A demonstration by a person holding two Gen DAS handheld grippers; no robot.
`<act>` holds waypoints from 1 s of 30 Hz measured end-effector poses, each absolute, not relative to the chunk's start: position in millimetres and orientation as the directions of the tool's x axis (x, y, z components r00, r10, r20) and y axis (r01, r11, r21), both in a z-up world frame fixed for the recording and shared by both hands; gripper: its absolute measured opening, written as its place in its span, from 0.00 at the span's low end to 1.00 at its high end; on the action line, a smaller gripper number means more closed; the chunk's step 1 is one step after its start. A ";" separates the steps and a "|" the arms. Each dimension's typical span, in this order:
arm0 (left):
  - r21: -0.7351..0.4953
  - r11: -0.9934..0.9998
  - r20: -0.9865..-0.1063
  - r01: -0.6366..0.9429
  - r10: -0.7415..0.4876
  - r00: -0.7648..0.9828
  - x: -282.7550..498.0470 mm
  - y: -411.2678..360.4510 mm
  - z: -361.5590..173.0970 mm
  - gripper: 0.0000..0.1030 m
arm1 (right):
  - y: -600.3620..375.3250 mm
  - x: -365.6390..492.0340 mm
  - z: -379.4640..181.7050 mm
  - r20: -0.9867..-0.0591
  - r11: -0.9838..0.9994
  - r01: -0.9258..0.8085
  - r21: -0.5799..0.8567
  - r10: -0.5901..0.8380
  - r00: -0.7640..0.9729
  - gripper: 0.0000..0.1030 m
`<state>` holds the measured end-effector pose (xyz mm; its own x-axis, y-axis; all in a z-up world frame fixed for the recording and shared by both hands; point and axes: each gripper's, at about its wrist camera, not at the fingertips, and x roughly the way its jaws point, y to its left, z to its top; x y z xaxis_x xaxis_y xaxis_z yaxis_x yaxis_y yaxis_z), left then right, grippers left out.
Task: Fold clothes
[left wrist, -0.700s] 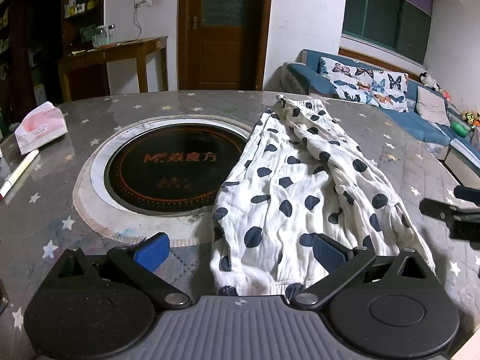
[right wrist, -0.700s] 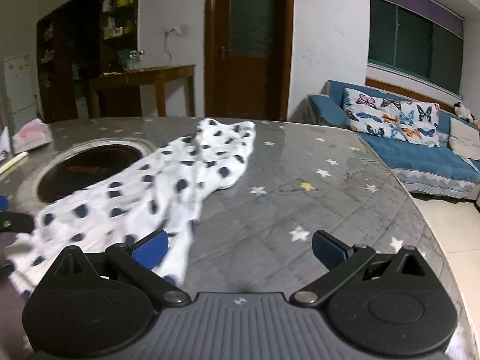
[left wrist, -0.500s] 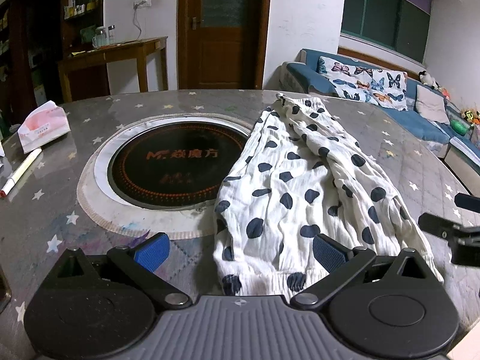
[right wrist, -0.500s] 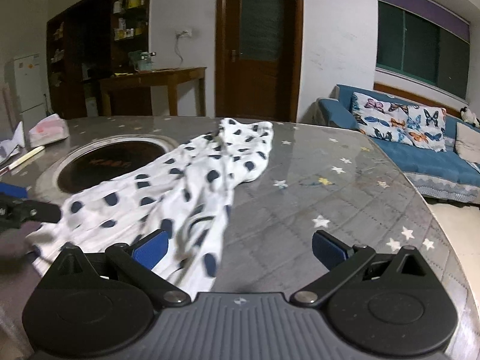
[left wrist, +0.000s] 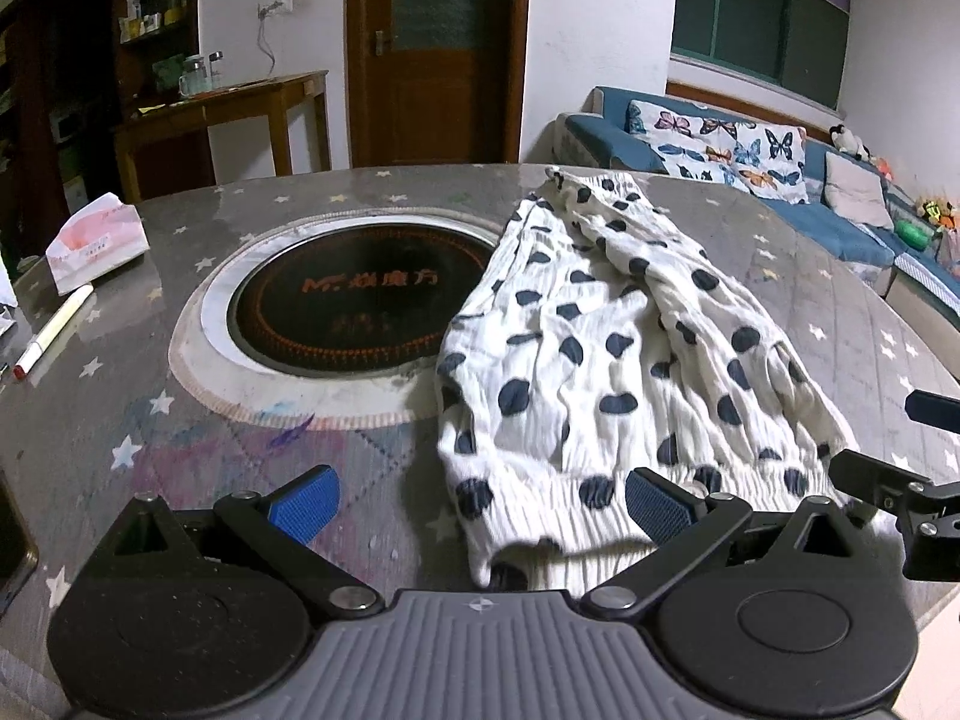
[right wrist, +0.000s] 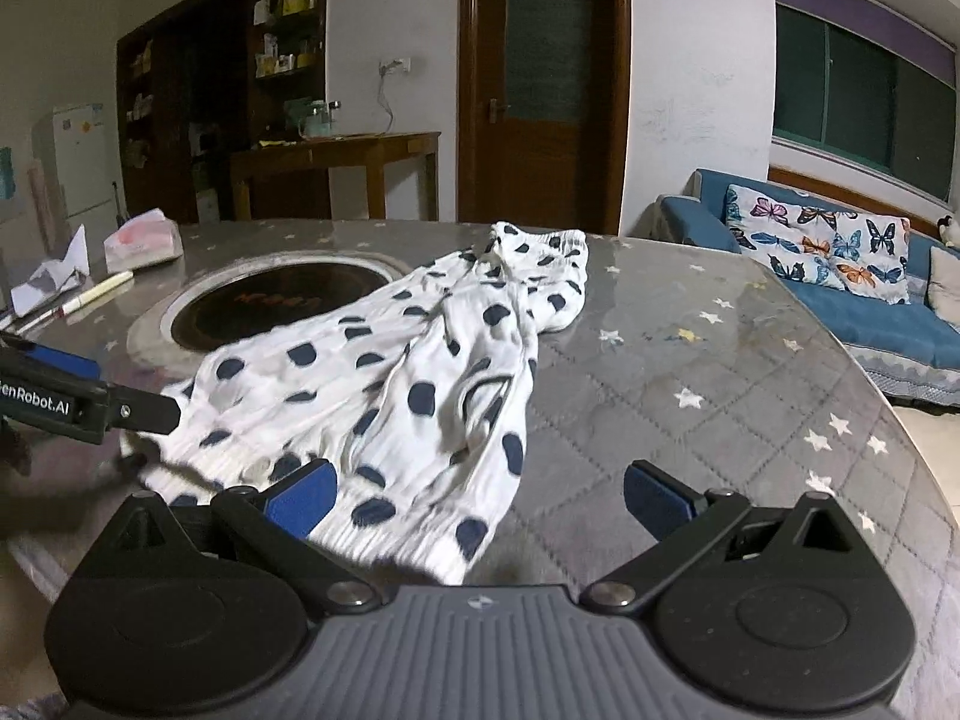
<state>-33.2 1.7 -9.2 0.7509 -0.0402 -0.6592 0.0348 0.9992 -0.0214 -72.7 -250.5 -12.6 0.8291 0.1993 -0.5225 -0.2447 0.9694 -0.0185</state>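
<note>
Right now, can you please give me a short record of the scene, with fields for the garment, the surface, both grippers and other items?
garment: white dotted pants, lying crumpled and unfolded
surface: round star-patterned table with inset cooktop
left gripper: open, at the near elastic hem
right gripper: open, holding nothing
other items: tissue pack, pen

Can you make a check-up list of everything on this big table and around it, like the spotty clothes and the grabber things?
Surface: round grey table with star print, round cooktop set in the middle.
Job's things: spotty garment, crumpled, unfolded, one edge over the cooktop's rim.
Clutter: tissue pack, pen, crumpled paper.
Grippers: left gripper open at the garment's near hem; right gripper open, hem's corner between its fingers, not pinched.
Cables: one hangs from a wall socket.
Surroundings: door, sofa, side table, shelves.
</note>
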 end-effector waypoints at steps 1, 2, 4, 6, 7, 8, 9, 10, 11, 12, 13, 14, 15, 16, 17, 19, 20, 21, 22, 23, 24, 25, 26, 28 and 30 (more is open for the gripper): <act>-0.020 0.999 -0.660 0.036 -0.040 0.750 -34.9 1.8 -9.8 1.00 | -250.7 -75.1 -13.5 -0.525 0.970 -0.244 -0.020 0.198 0.828 1.00; -0.020 0.999 -0.661 0.037 -0.041 0.749 -36.1 1.6 -10.7 1.00 | -251.0 -77.4 -14.4 -0.528 0.970 -0.243 -0.021 0.196 0.827 1.00; -0.020 0.999 -0.663 0.038 -0.042 0.747 -38.2 0.9 -12.3 1.00 | -250.7 -81.6 -15.7 -0.534 0.970 -0.241 -0.020 0.193 0.823 1.00; -0.016 0.999 -0.665 0.042 -0.042 0.746 -40.8 -0.8 -13.8 1.00 | -250.1 -84.5 -17.2 -0.538 0.970 -0.241 -0.019 0.193 0.821 1.00; -0.014 0.999 -0.665 0.045 -0.043 0.745 -42.2 -1.9 -14.3 1.00 | -249.2 -86.0 -17.4 -0.539 0.970 -0.243 -0.019 0.195 0.820 1.00; -0.012 0.999 -0.666 0.048 -0.044 0.745 -43.6 -3.0 -14.5 1.00 | -248.2 -87.6 -17.6 -0.540 0.970 -0.244 -0.018 0.196 0.819 1.00; -0.010 0.999 -0.666 0.051 -0.044 0.745 -45.2 -4.2 -14.5 1.00 | -247.2 -89.2 -17.9 -0.541 0.969 -0.246 -0.018 0.198 0.818 1.00; -0.008 0.999 -0.667 0.053 -0.045 0.744 -46.2 -5.4 -14.9 1.00 | -246.3 -90.4 -18.1 -0.541 0.969 -0.248 -0.017 0.200 0.817 1.00; -0.008 0.998 -0.669 0.056 -0.047 0.741 -47.2 -6.4 -15.6 1.00 | -245.0 -91.3 -18.4 -0.543 0.968 -0.252 -0.016 0.203 0.815 1.00; -0.008 0.998 -0.672 0.059 -0.049 0.739 -48.2 -7.4 -16.4 1.00 | -243.4 -91.9 -19.0 -0.545 0.967 -0.255 -0.017 0.205 0.813 1.00; -0.006 0.998 -0.676 0.060 -0.048 0.736 -48.7 -8.3 -17.2 1.00 | -241.9 -92.1 -19.4 -0.548 0.967 -0.256 -0.019 0.204 0.811 1.00; -0.004 0.998 -0.680 0.060 -0.047 0.732 -49.0 -9.2 -18.3 1.00 | -240.4 -92.2 -19.7 -0.551 0.966 -0.257 -0.021 0.203 0.810 1.00; -0.004 0.998 -0.683 0.061 -0.047 0.729 -49.3 -9.7 -19.3 1.00 | -239.0 -92.2 -19.9 -0.552 0.966 -0.259 -0.023 0.204 0.808 1.00; -0.003 0.998 -0.685 0.062 -0.047 0.727 -49.7 -10.1 -20.2 1.00 | -237.7 -92.2 -20.1 -0.555 0.965 -0.261 -0.025 0.204 0.807 1.00; -0.002 0.998 -0.688 0.063 -0.047 0.724 -49.9 -10.6 -21.1 1.00 | -236.3 -92.2 -20.4 -0.557 0.964 -0.265 -0.027 0.205 0.805 1.00; 0.001 0.998 -0.694 0.065 -0.046 0.719 -50.4 -11.8 -22.7 1.00 | -234.0 -92.0 -21.2 -0.562 0.963 -0.266 -0.034 0.202 0.802 1.00; 0.003 0.998 -0.695 0.066 -0.045 0.717 -50.7 -12.6 -23.4 1.00 | -233.1 -91.8 -21.6 -0.564 0.963 -0.266 -0.036 0.200 0.801 1.00; 0.004 0.998 -0.696 0.068 -0.046 0.716 -51.1 -13.0 -23.8 1.00 | -232.4 -91.8 -21.9 -0.565 0.963 -0.267 -0.036 0.201 0.800 0.99; 0.007 0.998 -0.697 0.070 -0.046 0.715 -51.1 -13.7 -24.2 1.00 | -231.8 -91.9 -22.1 -0.566 0.962 -0.270 -0.036 0.203 0.799 0.99; 0.010 0.997 -0.699 0.072 -0.045 0.714 -51.1 -14.4 -24.6 1.00 | -231.1 -91.8 -22.2 -0.567 0.962 -0.271 -0.036 0.204 0.798 0.99; 0.013 0.997 -0.700 0.075 -0.044 0.713 -51.1 -15.2 -25.0 1.00 | -230.5 -91.5 -22.4 -0.568 0.961 -0.273 -0.037 0.205 0.797 0.99; 0.016 0.997 -0.701 0.075 -0.042 0.712 -50.8 -15.8 -25.4 1.00 | -230.1 -91.2 -22.6 -0.570 0.961 -0.274 -0.037 0.205 0.796 0.99; 0.020 0.997 -0.703 0.075 -0.039 0.710 -50.4 -16.4 -25.8 1.00 | -229.9 -90.6 -22.9 -0.571 0.961 -0.275 -0.037 0.205 0.795 0.98; 0.021 0.997 -0.705 0.075 -0.038 0.708 -49.1 -17.0 -26.0 1.00 | -230.1 -89.2 -23.3 -0.575 0.961 -0.276 -0.036 0.206 0.792 0.96; 0.022 0.997 -0.706 0.075 -0.038 0.708 -47.8 -17.5 -25.9 1.00 | -230.2 -87.4 -23.3 -0.577 0.960 -0.277 -0.035 0.207 0.790 0.95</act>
<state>-47.8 -17.5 -25.9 0.7077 -0.0378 -0.7055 0.0749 0.9970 0.0217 -87.4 -230.2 -23.3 0.7900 0.2070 -0.5772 -0.2768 0.9603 -0.0345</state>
